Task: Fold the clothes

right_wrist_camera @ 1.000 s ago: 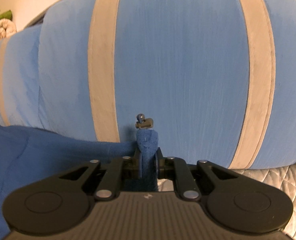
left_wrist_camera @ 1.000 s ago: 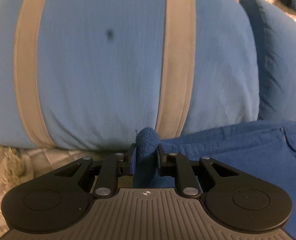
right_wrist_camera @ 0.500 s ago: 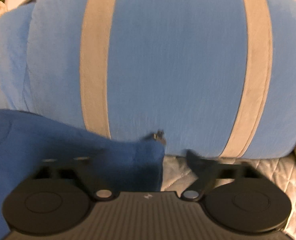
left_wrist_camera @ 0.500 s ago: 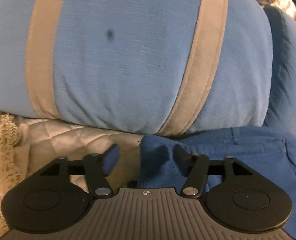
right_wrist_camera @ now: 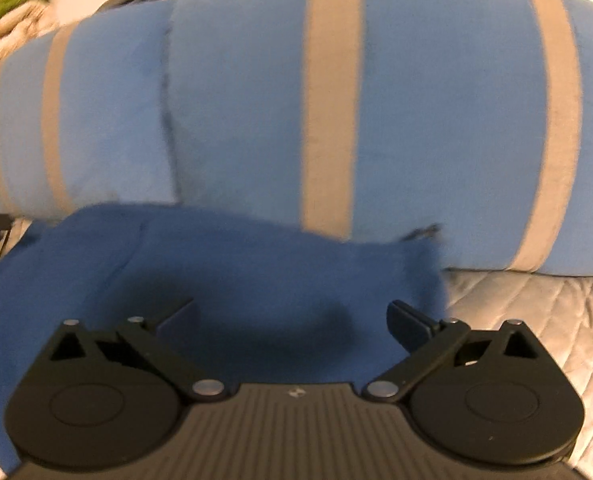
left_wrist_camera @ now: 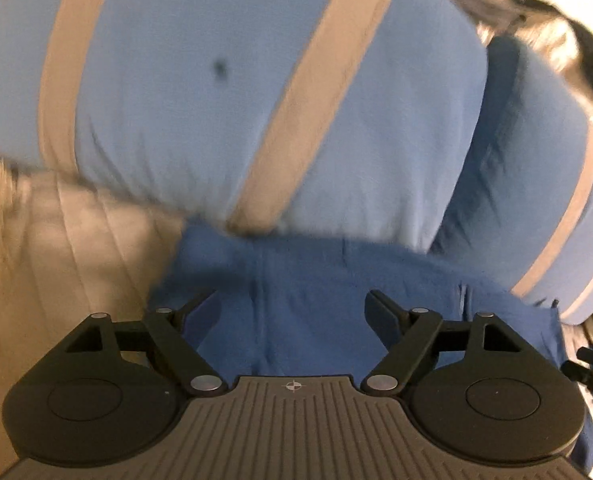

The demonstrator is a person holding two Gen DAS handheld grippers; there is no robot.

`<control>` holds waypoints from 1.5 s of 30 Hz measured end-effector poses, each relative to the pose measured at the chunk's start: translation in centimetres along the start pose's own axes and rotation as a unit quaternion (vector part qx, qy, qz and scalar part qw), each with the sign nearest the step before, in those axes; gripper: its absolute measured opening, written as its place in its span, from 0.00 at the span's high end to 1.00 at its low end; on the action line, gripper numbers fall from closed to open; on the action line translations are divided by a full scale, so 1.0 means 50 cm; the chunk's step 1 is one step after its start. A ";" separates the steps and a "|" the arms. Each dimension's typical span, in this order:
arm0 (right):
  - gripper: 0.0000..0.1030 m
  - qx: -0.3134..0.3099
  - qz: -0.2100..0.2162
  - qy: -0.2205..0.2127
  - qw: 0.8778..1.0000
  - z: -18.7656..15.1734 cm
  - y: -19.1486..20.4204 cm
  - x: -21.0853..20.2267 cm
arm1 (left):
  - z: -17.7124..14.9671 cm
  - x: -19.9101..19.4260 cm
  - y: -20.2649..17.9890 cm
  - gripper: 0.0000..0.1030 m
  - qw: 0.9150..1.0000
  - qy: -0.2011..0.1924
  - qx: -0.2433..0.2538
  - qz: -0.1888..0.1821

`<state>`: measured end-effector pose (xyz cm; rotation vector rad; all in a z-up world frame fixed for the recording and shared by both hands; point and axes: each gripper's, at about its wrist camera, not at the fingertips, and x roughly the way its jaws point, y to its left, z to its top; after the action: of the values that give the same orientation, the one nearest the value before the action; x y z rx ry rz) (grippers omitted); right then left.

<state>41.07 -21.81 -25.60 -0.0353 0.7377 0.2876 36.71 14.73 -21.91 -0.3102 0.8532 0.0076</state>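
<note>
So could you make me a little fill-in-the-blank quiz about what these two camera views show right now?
1. Both the left tool and the right tool have their fingers spread ____.
2. The dark blue fleece garment lies on a quilted ____ bedspread.
3. Behind the garment sit light blue pillows crossed by ____ stripes.
4. Neither tool is ____ the garment.

Missing words: open; grey; beige; gripping

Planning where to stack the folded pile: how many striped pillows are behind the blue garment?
2. One big pillow sits straight behind the garment; a second pillow lies left of it in the right wrist view. More may be out of frame.
</note>
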 end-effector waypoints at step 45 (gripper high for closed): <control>0.00 0.034 -0.035 -0.019 0.999 -0.107 0.111 -0.094 | -0.257 -0.158 -0.167 0.05 0.978 -0.139 0.130 0.087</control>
<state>32.75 -18.36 -26.04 0.0087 0.7074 0.1954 23.09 4.20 -21.74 0.0129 0.5914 0.0997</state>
